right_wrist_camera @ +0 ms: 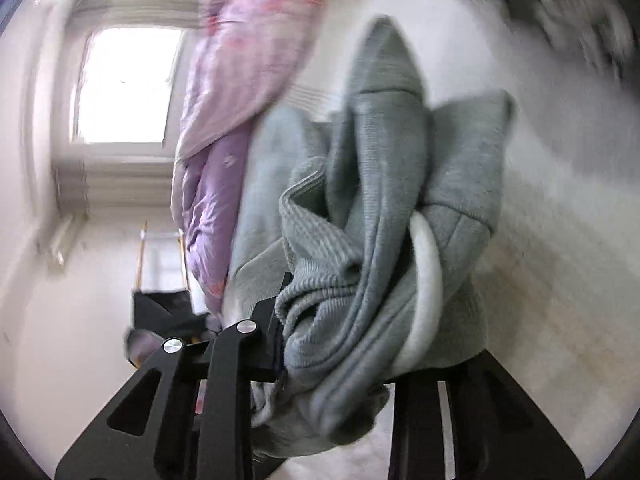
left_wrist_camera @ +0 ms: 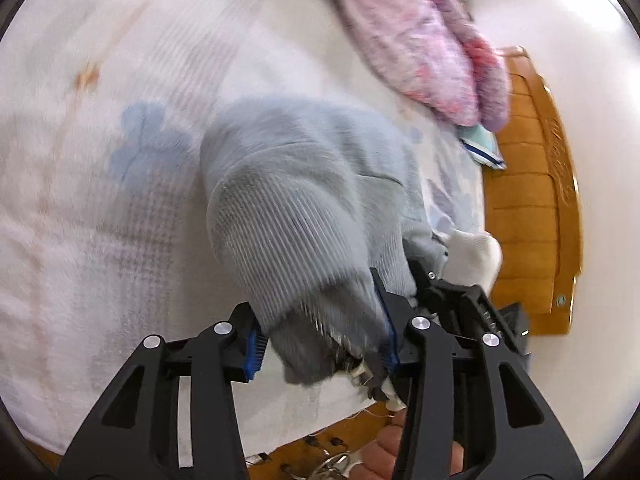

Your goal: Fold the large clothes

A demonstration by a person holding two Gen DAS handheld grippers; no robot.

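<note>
We see the left gripper (left_wrist_camera: pixel 320 348) with its black fingers and blue pads (left_wrist_camera: pixel 253 350) partly closed around the ribbed cuff of a grey sweater (left_wrist_camera: pixel 296 200); the cloth fills the gap, and the right pad presses on it, but we cannot tell if the left pad touches. The end of the cuff is blurry, and something shiny and metal pokes out under it that we cannot make out. The right gripper (right_wrist_camera: pixel 340 344) is mostly hidden: only its left finger shows, and a thick bunch of the same sweater covers where the other one would be, so we cannot tell how far apart the fingers are, though the cloth hangs bunched between them. A white band (right_wrist_camera: pixel 428 280) curves through the folds. The sweater is soft and fuzzy, ribbed at the edges, and it stretches from both grippers onto the bed (left_wrist_camera: pixel 100 160). The bed has a pale sheet with faint blue flowers. A pink and purple quilt (left_wrist_camera: pixel 420 48) lies heaped at the far side, near a brown wooden headboard (left_wrist_camera: pixel 532 200). Both views are smeared. From the right wrist we see white walls and a bright window (right_wrist_camera: pixel 124 84).
</note>
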